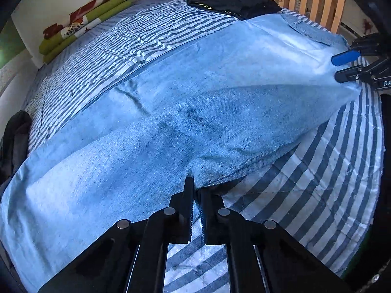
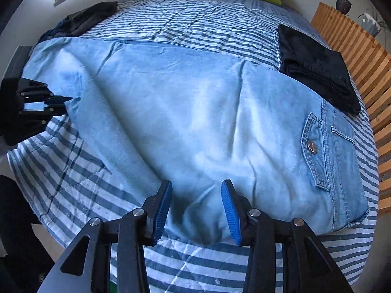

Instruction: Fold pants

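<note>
Light blue denim pants (image 1: 171,112) lie lengthwise across a blue-and-white striped bed cover (image 1: 317,171). My left gripper (image 1: 196,195) is shut on the pants' near edge, where the cloth rises in a small peak between the fingers. Seen from the right wrist, the left gripper (image 2: 68,105) pinches that edge at the far left. The pants (image 2: 195,112) show a buttoned back pocket (image 2: 312,146) and the waistband at the right. My right gripper (image 2: 196,195) stands open, its blue pads (image 2: 231,212) on either side of the near edge. It appears again at the right edge of the left wrist view (image 1: 342,67).
A folded black garment (image 2: 317,68) lies on the bed beyond the waistband, next to a wooden slatted rail (image 2: 354,48). Folded green and floral blankets (image 1: 83,22) sit at the far end against the wall. A dark heap of clothes (image 2: 83,19) rests at the far left edge.
</note>
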A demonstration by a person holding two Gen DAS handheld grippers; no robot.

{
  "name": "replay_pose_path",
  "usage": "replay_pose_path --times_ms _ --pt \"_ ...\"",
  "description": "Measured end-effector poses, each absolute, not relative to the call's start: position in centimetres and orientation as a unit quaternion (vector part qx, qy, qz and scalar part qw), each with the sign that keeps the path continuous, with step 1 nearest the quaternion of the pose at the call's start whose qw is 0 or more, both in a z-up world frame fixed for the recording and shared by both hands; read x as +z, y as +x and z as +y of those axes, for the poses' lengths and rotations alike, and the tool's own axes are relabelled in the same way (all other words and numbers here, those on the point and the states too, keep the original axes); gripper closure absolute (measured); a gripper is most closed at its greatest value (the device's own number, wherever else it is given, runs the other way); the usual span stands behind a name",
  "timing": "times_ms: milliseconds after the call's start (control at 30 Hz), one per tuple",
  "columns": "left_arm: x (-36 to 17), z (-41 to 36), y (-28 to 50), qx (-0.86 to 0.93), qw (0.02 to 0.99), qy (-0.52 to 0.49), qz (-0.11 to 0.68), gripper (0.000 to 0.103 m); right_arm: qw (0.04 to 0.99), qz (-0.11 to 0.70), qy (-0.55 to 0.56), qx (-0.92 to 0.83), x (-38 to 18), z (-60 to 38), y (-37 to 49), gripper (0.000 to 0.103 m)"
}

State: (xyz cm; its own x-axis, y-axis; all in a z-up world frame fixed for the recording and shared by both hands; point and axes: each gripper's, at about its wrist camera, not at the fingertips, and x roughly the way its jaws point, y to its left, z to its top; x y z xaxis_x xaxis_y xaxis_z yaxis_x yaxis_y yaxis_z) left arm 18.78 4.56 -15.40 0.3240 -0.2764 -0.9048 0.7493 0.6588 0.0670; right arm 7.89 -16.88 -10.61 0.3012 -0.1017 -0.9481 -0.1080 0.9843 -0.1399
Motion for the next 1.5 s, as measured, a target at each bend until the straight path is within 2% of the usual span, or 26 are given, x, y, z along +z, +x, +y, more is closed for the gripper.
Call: replay_pose_path --times_ms 133,200,367,467,567,600,667,700,733,900,1133,1300,1367,1400,1433,1500 --pt "-11.9 6.6 17.9 -0.347 0.773 0.207 0.489 0.099 0.800 0.598 -0.052 -0.005 -10.3 -19.1 8.5 0.065" --pt "-11.1 7.2 16.6 -0.354 0.763 0.222 0.494 0.098 0.801 0.596 -0.053 -0.011 -10.2 -19.6 8.6 0.065" --pt "-14.9 8.4 15.7 -0.308 0.706 0.269 0.578 0.094 0.778 0.622 -0.083 -0.028 -13.1 -20.2 9.1 0.065" --pt "-12.4 9.7 16.8 -0.329 0.733 0.174 0.569 0.094 0.777 0.624 -0.082 -0.022 -13.0 -20.6 9.0 0.065" --pt "-8.8 9.8 19.3 -0.329 0.768 0.129 0.534 0.089 0.797 0.601 -0.053 -0.005 -10.2 -21.6 9.5 0.065" --pt "-7.8 9.5 20.5 -0.323 0.778 0.125 0.523 0.086 0.805 0.590 -0.056 -0.007 -9.0 -21.9 9.9 0.065" --pt "-6.4 8.1 23.4 -0.316 0.793 0.141 0.502 0.070 0.822 0.566 -0.060 -0.015 -6.9 -22.8 11.3 0.065" --pt "-6.0 7.5 24.7 -0.314 0.797 0.151 0.494 0.053 0.829 0.556 -0.057 -0.016 -5.9 -23.3 12.2 0.064" --pt "-5.8 6.8 26.5 -0.310 0.802 0.157 0.486 0.048 0.834 0.549 -0.054 -0.013 -5.2 -24.0 13.1 0.064" --pt "-7.6 3.7 32.3 -0.305 0.804 0.185 0.476 0.048 0.839 0.535 -0.096 0.023 -4.2 -23.9 17.7 0.064" --pt "-14.1 0.0 35.5 -0.338 0.754 0.234 0.512 0.048 0.819 0.535 -0.180 0.106 -8.1 -19.6 23.3 0.064" --pt "-16.2 -0.1 36.7 -0.349 0.737 0.231 0.530 0.050 0.800 0.547 -0.181 0.166 -11.1 -17.1 26.1 0.064" --pt "-16.6 -0.2 36.7 -0.353 0.735 0.235 0.529 0.058 0.794 0.544 -0.189 0.194 -11.9 -15.8 26.5 0.064" --pt "-16.7 -0.2 36.6 -0.350 0.737 0.241 0.525 0.071 0.792 0.542 -0.192 0.205 -12.2 -15.3 26.6 0.064" --pt "-16.7 -0.2 36.5 -0.351 0.737 0.246 0.523 0.078 0.789 0.541 -0.196 0.215 -12.4 -14.6 26.7 0.064" --pt "-16.4 0.0 36.5 -0.349 0.740 0.243 0.521 0.085 0.783 0.538 -0.206 0.235 -12.9 -13.6 26.7 0.064"
